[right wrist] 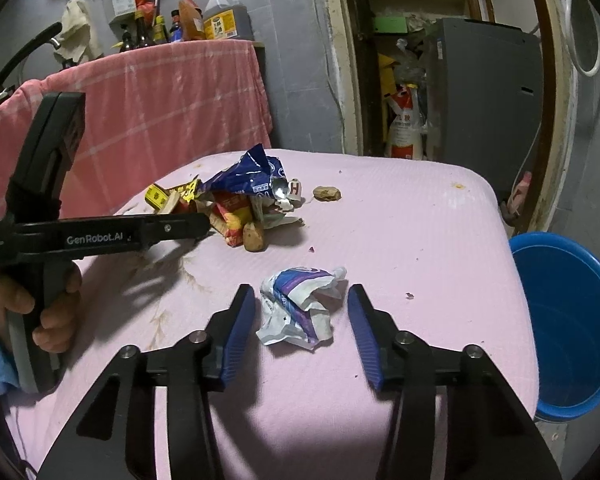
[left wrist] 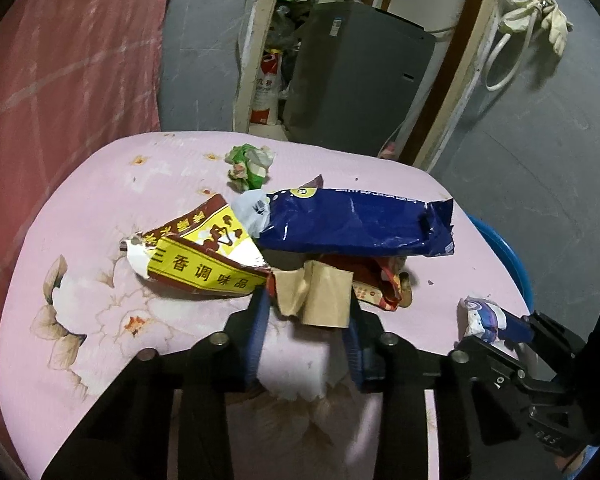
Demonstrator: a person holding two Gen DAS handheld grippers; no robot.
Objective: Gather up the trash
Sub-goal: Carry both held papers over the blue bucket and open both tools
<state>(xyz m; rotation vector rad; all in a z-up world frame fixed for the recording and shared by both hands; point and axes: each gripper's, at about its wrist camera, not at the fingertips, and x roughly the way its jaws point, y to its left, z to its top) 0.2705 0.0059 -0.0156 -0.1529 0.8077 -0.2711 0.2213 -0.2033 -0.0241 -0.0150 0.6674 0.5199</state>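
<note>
Pink floral tablecloth point(left wrist: 100, 216) covers the table; blue bucket point(right wrist: 572, 320) stands just beside its right edge. Trash pile mid-table: blue snack bag point(left wrist: 356, 220) lies over a yellow seasoning packet point(left wrist: 204, 268). Left gripper point(left wrist: 306, 300) straddles a brown paper scrap point(left wrist: 320, 296), pads seemingly touching it. Right gripper point(right wrist: 302, 304) parted around a crumpled white-purple wrapper point(right wrist: 300, 308), not touching.

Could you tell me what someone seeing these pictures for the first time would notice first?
Probably the heap of wrappers mid-table on the pink tablecloth, topped by a long blue packet beside a yellow seasoning packet. Next, a crumpled white-and-purple wrapper lying between the right gripper fingers, and a blue bucket past the table's right edge.
</note>
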